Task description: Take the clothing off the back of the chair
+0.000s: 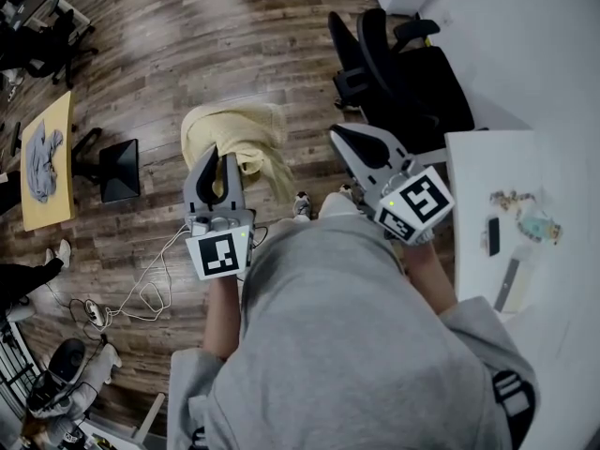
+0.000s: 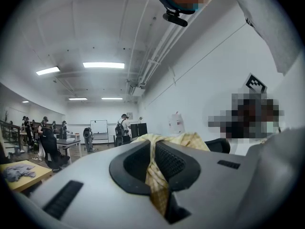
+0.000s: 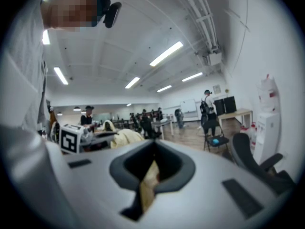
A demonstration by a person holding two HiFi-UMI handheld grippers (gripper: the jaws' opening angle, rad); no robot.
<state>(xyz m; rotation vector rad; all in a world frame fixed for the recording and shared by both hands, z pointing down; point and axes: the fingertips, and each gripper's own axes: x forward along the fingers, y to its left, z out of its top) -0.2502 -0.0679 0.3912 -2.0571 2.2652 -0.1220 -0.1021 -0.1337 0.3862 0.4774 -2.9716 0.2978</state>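
- Wood-plank floor (image 1: 187, 54) runs under a large open workroom with strip lights on the ceiling and people standing far off.
- Left gripper (image 1: 216, 157): its jaws are almost together, pinching a strip of the yellow checked clothing (image 1: 239, 134), which runs out past the tips into a loose bunch.
- Right gripper (image 1: 342, 137): its jaws are also closed, on a pale yellow fold of the clothing.
- Held by both grippers, the clothing hangs bunched in the air above the floor, apart from the black office chair (image 1: 412, 73).
- That chair stands near the corner of a white table (image 1: 562, 167); a few small objects lie close to the table's left edge.
- By the left edge of the head view, a grey garment (image 1: 42, 157) lies on a low yellow table (image 1: 56, 204), and cables (image 1: 141, 298) trail over the floor.
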